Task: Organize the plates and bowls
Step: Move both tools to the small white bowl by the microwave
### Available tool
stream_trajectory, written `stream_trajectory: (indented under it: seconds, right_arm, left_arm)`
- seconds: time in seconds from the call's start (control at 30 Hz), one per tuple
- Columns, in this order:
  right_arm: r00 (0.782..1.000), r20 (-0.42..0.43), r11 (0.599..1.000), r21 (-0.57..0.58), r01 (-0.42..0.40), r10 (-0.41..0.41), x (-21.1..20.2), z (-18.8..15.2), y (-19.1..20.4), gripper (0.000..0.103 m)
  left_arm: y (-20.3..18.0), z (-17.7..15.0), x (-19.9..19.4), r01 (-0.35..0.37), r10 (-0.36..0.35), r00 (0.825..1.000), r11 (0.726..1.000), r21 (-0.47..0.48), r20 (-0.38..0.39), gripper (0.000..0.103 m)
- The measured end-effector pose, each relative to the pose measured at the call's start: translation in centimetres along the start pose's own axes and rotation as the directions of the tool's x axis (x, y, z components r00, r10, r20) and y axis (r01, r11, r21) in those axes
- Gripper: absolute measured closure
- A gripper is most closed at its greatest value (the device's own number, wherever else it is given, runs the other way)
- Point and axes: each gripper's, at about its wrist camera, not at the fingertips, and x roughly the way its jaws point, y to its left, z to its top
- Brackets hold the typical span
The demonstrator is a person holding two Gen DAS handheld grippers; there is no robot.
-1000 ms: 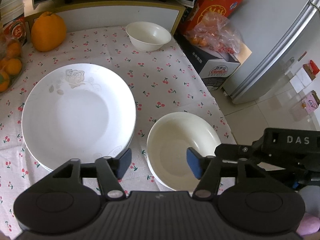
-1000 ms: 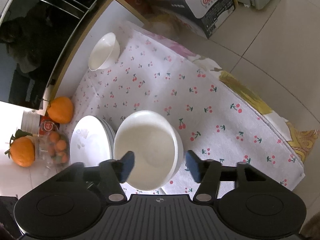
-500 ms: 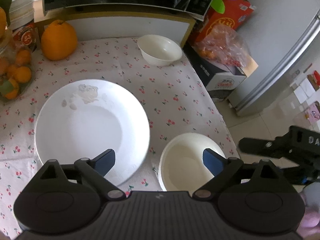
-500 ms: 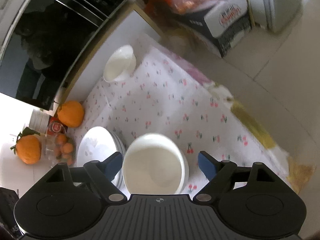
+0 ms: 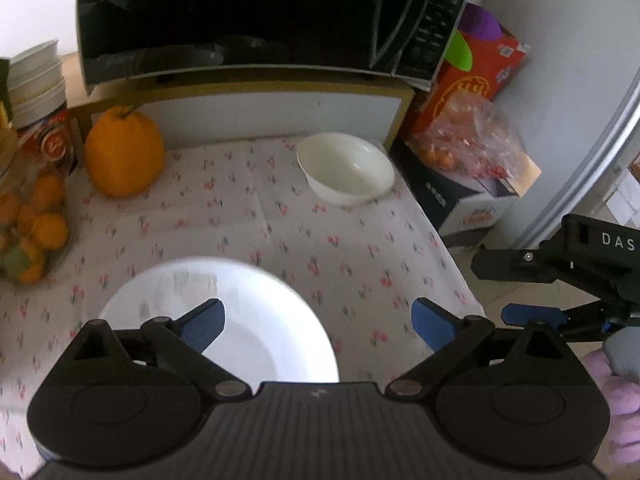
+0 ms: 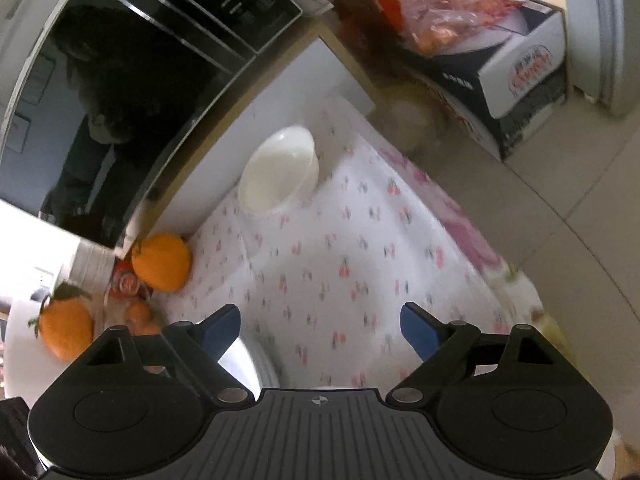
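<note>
Plates (image 5: 256,320) lie as a white stack low on the bench (image 5: 280,232), at about 7 o'clock in the left wrist view, partly behind the left claw (image 5: 316,322). 1 second ago a wide cream bowl sat just right of this stack, between the fingers of both claws; now it is out of both views, and I cannot tell where it rests. Since then both claws have drawn back from it and their jaws have widened. The left claw's jaws are opening and are nearly fully spread, with only the plate rim and cloth behind them. The right claw (image 6: 320,328) also is opening, spread wide over bare cloth, pinching nothing. In the left wrist view it shows at 3 o'clock, off the bench edge.

I judge from this that 1 bowl is released and the next thing to fetch is the small white bowl (image 5: 346,168) at 12 o'clock, far from the plates, near the back edge of the bench. In the right wrist view it sits at 11 o'clock (image 6: 280,172).

A white cloth with small cherries covers the bench. A microwave (image 5: 256,16) stands on a shelf behind, a big orange (image 5: 124,154) at 10 o'clock, boxes (image 5: 472,196) and a bag of fruit (image 5: 468,136) at 2 o'clock, on a tiled floor (image 6: 560,184).
</note>
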Motion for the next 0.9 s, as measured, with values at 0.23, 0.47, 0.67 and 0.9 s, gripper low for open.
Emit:
stream_trajectory:
  seconds: [0.23, 0.47, 0.67, 0.9]
  right_arm:
    - [0.999, 0.029, 0.999, 0.006, -0.044, 0.044, 3.5, 4.5, -1.0, 0.014]
    - [0.985, 0.04, 0.984, 0.043, -0.172, 0.17, 6.4, 7.6, -2.3, 0.014]
    - [0.955, 0.059, 0.953, 0.075, -0.294, 0.29, 8.9, 8.7, -2.8, 0.014]
    - [0.95, 0.081, 0.948, 0.081, -0.306, 0.3, 10.9, 9.1, -2.6, 0.024]
  left_arm:
    - [1.8, 3.4, 3.3, 0.032, -0.031, 0.999, 0.999, -0.029, 0.026, 0.003]
    - [2.2, 6.4, 6.7, 0.034, -0.033, 0.999, 0.999, -0.018, 0.042, 0.003]
    - [2.0, 8.0, 9.3, 0.054, -0.054, 0.996, 0.999, 0.002, 0.066, 0.009]
    - [2.6, 8.7, 11.7, 0.104, -0.101, 0.991, 0.994, -0.036, 0.084, 0.035]
